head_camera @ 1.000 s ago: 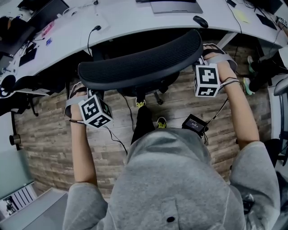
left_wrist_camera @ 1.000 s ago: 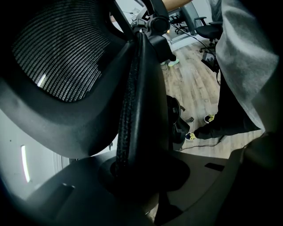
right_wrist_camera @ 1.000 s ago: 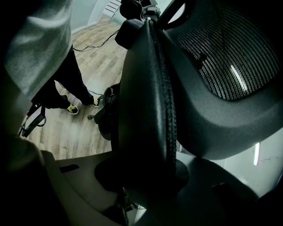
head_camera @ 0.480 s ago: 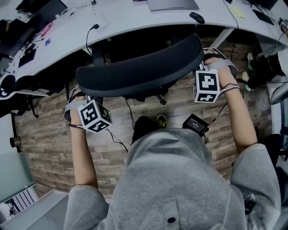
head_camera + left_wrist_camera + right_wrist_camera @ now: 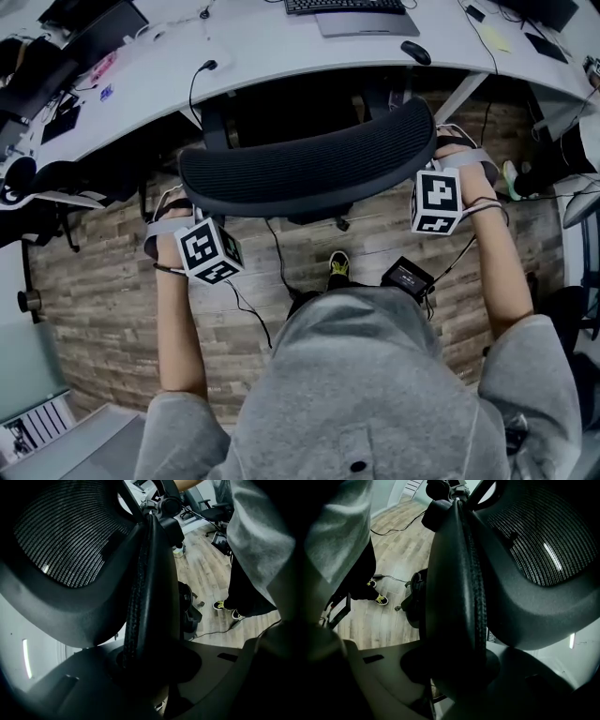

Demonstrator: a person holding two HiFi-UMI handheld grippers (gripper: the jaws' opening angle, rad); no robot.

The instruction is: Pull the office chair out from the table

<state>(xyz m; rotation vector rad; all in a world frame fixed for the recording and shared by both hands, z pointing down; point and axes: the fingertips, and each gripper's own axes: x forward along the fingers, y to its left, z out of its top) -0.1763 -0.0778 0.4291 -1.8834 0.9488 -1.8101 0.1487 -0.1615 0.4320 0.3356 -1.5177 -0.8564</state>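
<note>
Two claws share this chair. The left claw (image 5: 186,214) is clenched on the left end of the office chair (image 5: 309,169), and the right claw (image 5: 434,157) is clenched on the right end. In each gripper view the padded rim of the mesh backrest (image 5: 70,531) rises from between the jaws, seated deep. The contact itself is dark, so the bite looks firm but may be lighter than it seems.

The backrest's long axis runs crosswise, spanning from one claw to the other, so neither hand is nearer. The surface (image 5: 281,47) lies beyond the chair, on the far side from both claws, with the backrest just short of its edge. The seat is hidden beneath the backrest.

The person stands behind the claws on the plank floor (image 5: 103,291). The pull should therefore come straight back toward the body. It should also be even on both ends, or the chair will likely swivel.
</note>
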